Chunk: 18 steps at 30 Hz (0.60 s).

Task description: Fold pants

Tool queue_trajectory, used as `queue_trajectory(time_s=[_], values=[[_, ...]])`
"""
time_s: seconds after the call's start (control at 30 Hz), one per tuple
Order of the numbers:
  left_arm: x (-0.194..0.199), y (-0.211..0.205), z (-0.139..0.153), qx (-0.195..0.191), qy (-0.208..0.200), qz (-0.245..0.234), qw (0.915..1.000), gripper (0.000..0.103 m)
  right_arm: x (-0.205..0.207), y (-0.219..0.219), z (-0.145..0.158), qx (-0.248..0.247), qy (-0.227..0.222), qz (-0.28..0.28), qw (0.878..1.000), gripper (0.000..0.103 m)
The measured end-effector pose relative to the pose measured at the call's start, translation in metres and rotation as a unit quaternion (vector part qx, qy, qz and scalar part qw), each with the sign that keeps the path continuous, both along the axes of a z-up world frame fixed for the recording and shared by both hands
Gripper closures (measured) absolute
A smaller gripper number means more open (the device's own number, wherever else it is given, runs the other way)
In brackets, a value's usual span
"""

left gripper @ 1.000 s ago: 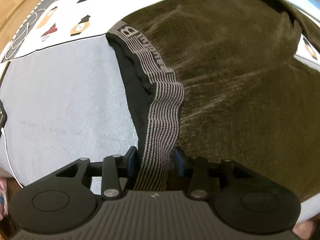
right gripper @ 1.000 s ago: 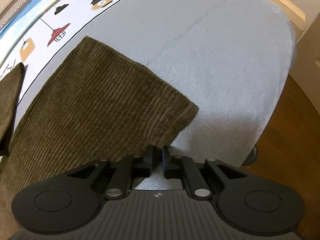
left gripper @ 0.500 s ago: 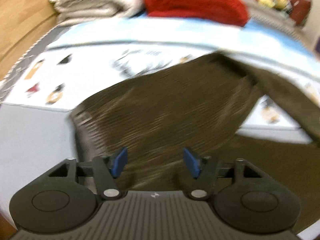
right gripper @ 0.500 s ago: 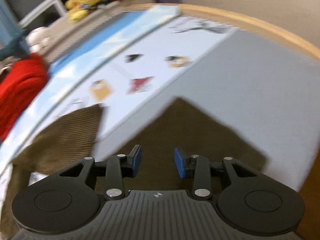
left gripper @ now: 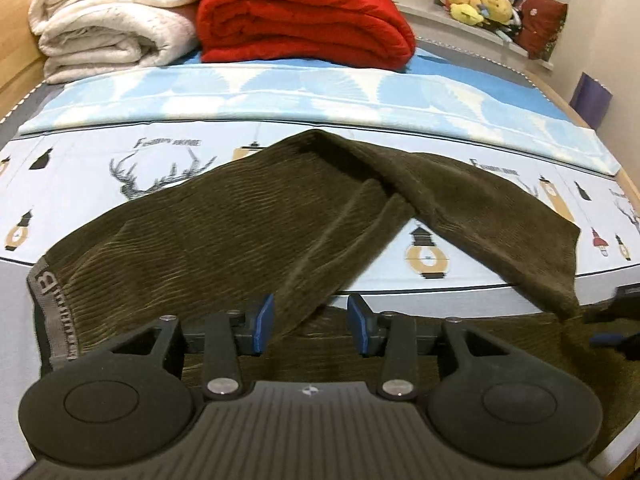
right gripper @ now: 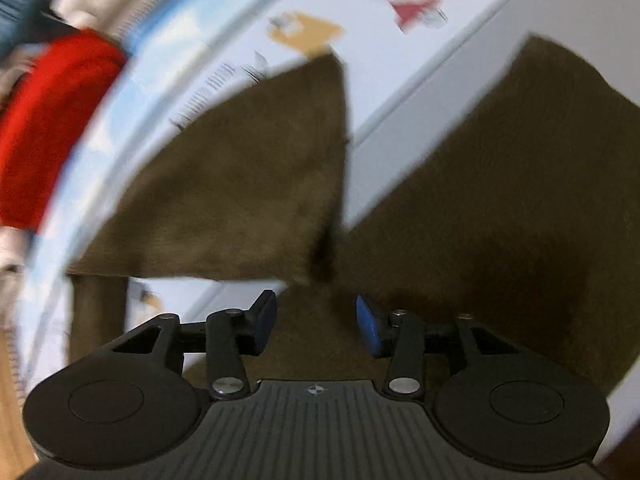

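Bed with a pale printed sheet – lantern and deer motifs. At its far end, left to right: a folded cream fleece blanket, a folded red quilt, yellow plush toys on a ledge. Dark olive corduroy pants lie flat on the sheet: grey striped waistband at left, one leg bent at a peak mid-bed with its hem at right, the other leg along the near edge. Left gripper hovers low over the near leg, blue pads apart, holding nothing. Right gripper – view blurred – also spread wide over the fabric, empty.
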State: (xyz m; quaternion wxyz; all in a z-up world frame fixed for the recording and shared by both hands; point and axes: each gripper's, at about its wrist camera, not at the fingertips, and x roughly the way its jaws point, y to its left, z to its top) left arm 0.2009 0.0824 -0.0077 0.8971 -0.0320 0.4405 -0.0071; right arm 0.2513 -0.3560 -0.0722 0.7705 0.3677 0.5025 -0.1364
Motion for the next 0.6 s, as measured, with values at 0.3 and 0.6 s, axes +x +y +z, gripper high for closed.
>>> queue_trajectory(time_s=[0.3,0.6], values=[[-0.004,-0.002,-0.006,0.003,0.013,-0.012,0.9998,0.044,0.026,-0.001,-0.032,0.043,0.039,-0.093,0.994,0.052],[0.011,-0.003,-0.019,0.016,0.028,-0.010,0.9994,0.041,0.034,0.005,-0.025,0.035,0.020,-0.095,0.995,0.053]])
